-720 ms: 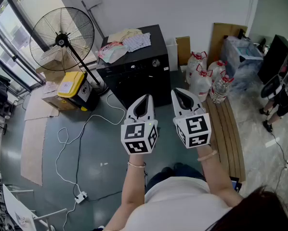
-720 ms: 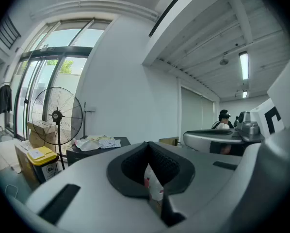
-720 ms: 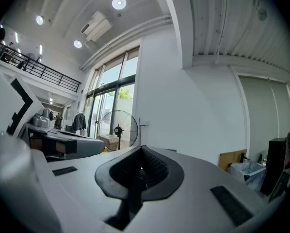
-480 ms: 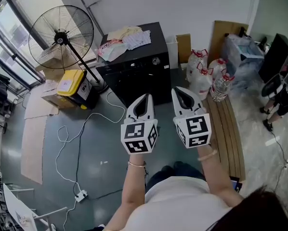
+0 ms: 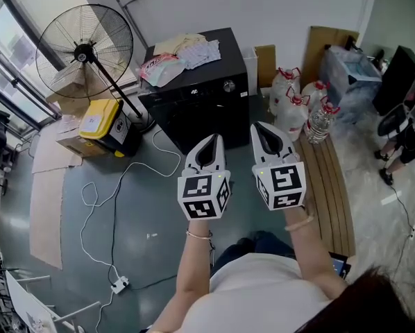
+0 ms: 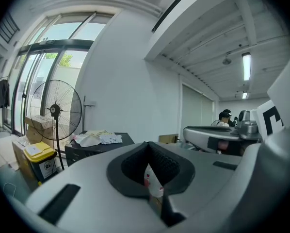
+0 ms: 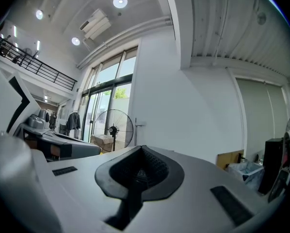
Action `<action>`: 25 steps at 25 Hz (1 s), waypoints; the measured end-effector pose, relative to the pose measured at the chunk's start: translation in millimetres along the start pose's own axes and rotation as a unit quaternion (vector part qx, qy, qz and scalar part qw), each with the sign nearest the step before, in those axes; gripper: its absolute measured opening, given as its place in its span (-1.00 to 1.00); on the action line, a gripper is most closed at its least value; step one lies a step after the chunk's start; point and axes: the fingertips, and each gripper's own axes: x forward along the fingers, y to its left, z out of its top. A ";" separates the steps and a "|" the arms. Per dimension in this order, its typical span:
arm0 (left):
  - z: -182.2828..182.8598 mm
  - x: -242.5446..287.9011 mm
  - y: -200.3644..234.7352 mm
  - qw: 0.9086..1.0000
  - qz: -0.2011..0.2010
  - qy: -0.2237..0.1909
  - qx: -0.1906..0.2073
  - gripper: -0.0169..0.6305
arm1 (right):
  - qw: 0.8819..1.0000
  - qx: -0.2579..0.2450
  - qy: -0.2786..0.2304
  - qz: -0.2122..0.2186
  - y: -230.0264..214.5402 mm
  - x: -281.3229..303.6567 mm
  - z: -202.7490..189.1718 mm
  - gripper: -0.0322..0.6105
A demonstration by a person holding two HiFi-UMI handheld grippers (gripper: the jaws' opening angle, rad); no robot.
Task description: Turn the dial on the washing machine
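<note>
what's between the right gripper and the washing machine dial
Nothing stands in the way: in the head view, only bare floor and the washing machine front separate the right gripper from the dial.

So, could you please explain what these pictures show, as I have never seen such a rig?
A person holds a two-jaw tool in each hand: the left gripper and the right gripper. The head view looks down from a camera on the person's head; the other two cameras ride on the grippers, looking along their jaws. Both grippers are shut and empty. Ahead stands the black washing machine, untouched, with its dial on the front, clothes on top and a fan beside it.
</note>
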 end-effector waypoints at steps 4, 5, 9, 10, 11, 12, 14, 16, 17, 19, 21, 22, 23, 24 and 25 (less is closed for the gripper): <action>-2.4 6.7 12.1 1.000 -0.003 0.000 -0.007 -0.90 | 1.000 0.004 0.000 -0.006 2.8 13.8 -1.5 -0.82; -2.7 9.0 14.6 1.000 -0.004 0.001 -0.008 -0.90 | 1.000 0.003 0.001 -0.007 2.5 17.0 -2.0 -0.82; -5.4 22.3 22.6 1.000 -0.006 0.006 -0.012 -0.90 | 1.000 0.006 0.005 -0.015 -4.1 31.8 -5.8 -0.82; -6.2 26.0 24.3 1.000 -0.006 0.007 -0.013 -0.90 | 1.000 0.006 0.005 -0.016 -5.9 35.4 -6.4 -0.82; -7.0 29.5 25.9 1.000 -0.007 0.008 -0.014 -0.90 | 1.000 0.006 0.005 -0.016 -7.3 39.0 -6.9 -0.82; -8.0 33.1 27.6 1.000 -0.007 0.009 -0.014 -0.90 | 1.000 0.006 0.005 -0.017 -8.5 42.7 -7.4 -0.82; -10.3 41.1 31.0 1.000 -0.007 0.011 -0.014 -0.90 | 1.000 0.006 0.003 -0.017 -11.3 51.0 -9.4 -0.82; -12.1 51.1 34.5 1.000 -0.006 0.013 -0.012 -0.90 | 1.000 0.009 0.004 -0.016 -15.3 61.0 -12.8 -0.82; -12.3 56.8 36.1 1.000 -0.005 0.014 -0.012 -0.90 | 1.000 0.010 0.006 -0.015 -17.9 66.5 -14.7 -0.82; -11.9 68.6 40.0 1.000 -0.004 0.016 -0.011 -0.90 | 1.000 0.013 0.009 -0.013 -23.0 78.1 -18.0 -0.82; -11.2 80.8 45.5 1.000 -0.002 0.017 -0.010 -0.90 | 1.000 0.013 0.009 -0.011 -27.7 90.0 -20.1 -0.82; -10.9 86.9 48.1 1.000 -0.001 0.017 -0.010 -0.90 | 1.000 0.012 0.009 -0.010 -30.5 95.8 -21.3 -0.82; -10.8 93.2 50.4 1.000 0.000 0.018 -0.009 -0.90 | 1.000 0.012 0.009 -0.010 -33.7 101.5 -22.7 -0.82; -10.8 99.6 52.6 1.000 0.001 0.019 -0.009 -0.90 | 1.000 0.013 0.009 -0.010 -37.2 107.4 -24.4 -0.82; -10.6 106.2 55.0 1.000 0.002 0.020 -0.008 -0.90 | 1.000 0.015 0.010 -0.010 -40.7 113.6 -26.0 -0.82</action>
